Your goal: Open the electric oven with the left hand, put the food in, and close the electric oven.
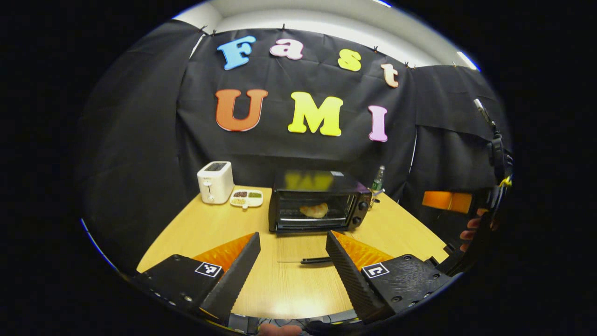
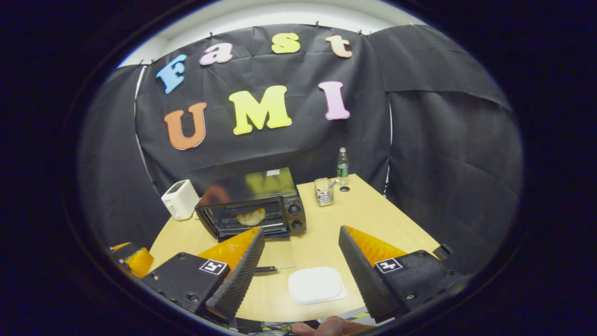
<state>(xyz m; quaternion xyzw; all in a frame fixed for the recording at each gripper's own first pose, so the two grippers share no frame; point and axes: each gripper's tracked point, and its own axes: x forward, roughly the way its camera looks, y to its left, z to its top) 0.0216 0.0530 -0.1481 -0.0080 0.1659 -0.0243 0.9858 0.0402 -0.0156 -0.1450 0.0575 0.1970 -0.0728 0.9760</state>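
Both grippers are hanging open and empty above the table's near edge: the left gripper [image 1: 293, 254] is holding its fingers spread wide with only bare wood and a thin dark handle [image 1: 316, 260] lying between them, while the right gripper [image 2: 301, 254] is gaping just as wide over a white plate [image 2: 316, 284] sitting empty by the near edge. Farther back, the oven [image 2: 254, 205] is standing near the middle of the table [image 2: 368, 219] with its glass door lowered flat toward the front, and the food [image 2: 251, 216], a pale golden pastry, is resting on the rack inside. A white toaster [image 1: 215, 182] is standing toward the table's far left corner, with a small divided dish [image 1: 246, 198] lying between it and the oven. To the oven's right, a clear cup [image 2: 323, 192] and a bottle [image 2: 343, 164] are sitting by the far edge.
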